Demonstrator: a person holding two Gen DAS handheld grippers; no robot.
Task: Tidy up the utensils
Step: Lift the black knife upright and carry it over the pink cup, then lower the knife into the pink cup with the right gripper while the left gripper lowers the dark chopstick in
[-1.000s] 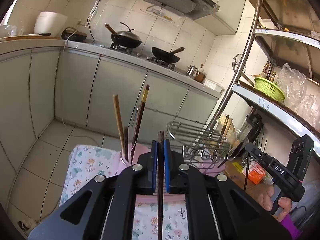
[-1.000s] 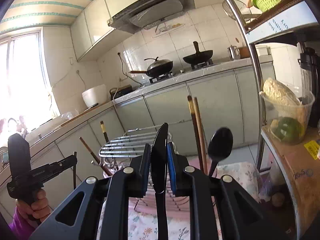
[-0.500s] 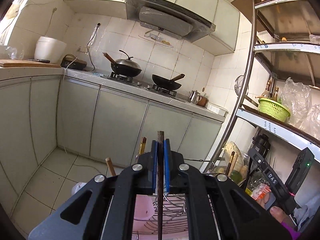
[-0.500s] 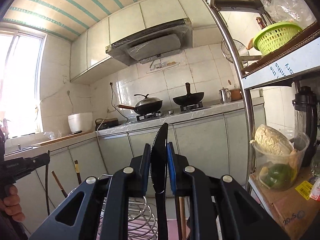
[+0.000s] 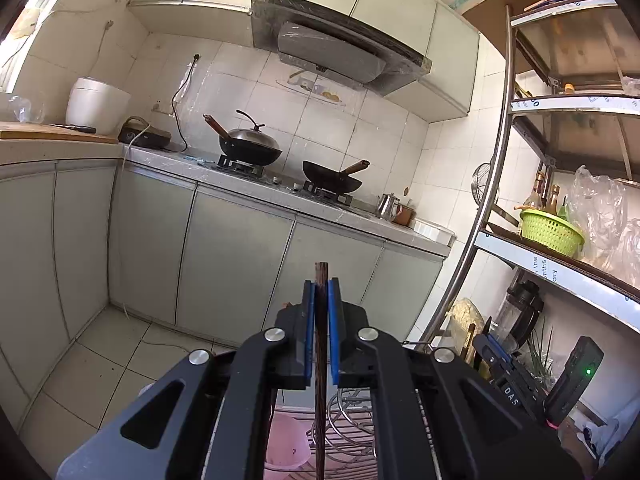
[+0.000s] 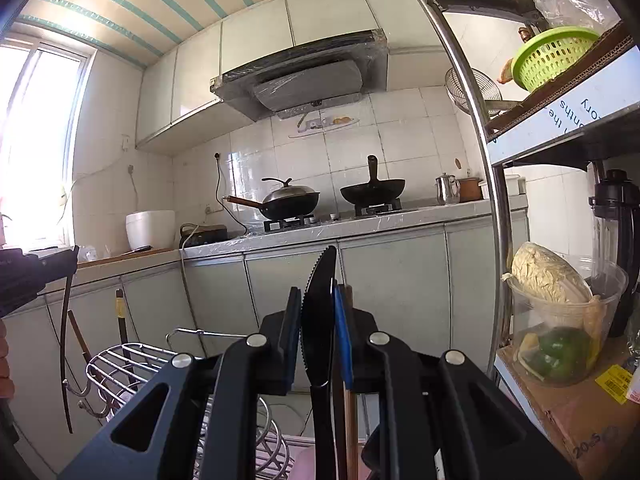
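My left gripper (image 5: 321, 292) is shut on a dark wooden chopstick (image 5: 320, 392) that stands upright between the blue pads. It is raised above a pink utensil cup (image 5: 286, 446) and a wire rack (image 5: 352, 432). My right gripper (image 6: 318, 300) is shut on a black serrated knife (image 6: 318, 320), blade up. The wire rack (image 6: 128, 364) shows low left in the right wrist view, with brown chopsticks (image 6: 120, 320) standing behind it. The left gripper (image 6: 28, 276) with its dangling chopstick shows at the left edge there.
Grey kitchen cabinets (image 5: 232, 264) and a counter with two woks (image 5: 248, 148) lie ahead. A metal shelf unit (image 5: 560, 248) stands at the right with a green basket (image 5: 550, 232), and a tub of vegetables (image 6: 560, 320) sits on a box.
Both grippers have lifted and tilted upward with their utensils. The cup, the rack and the flowered cloth have dropped to the bottom of both views.
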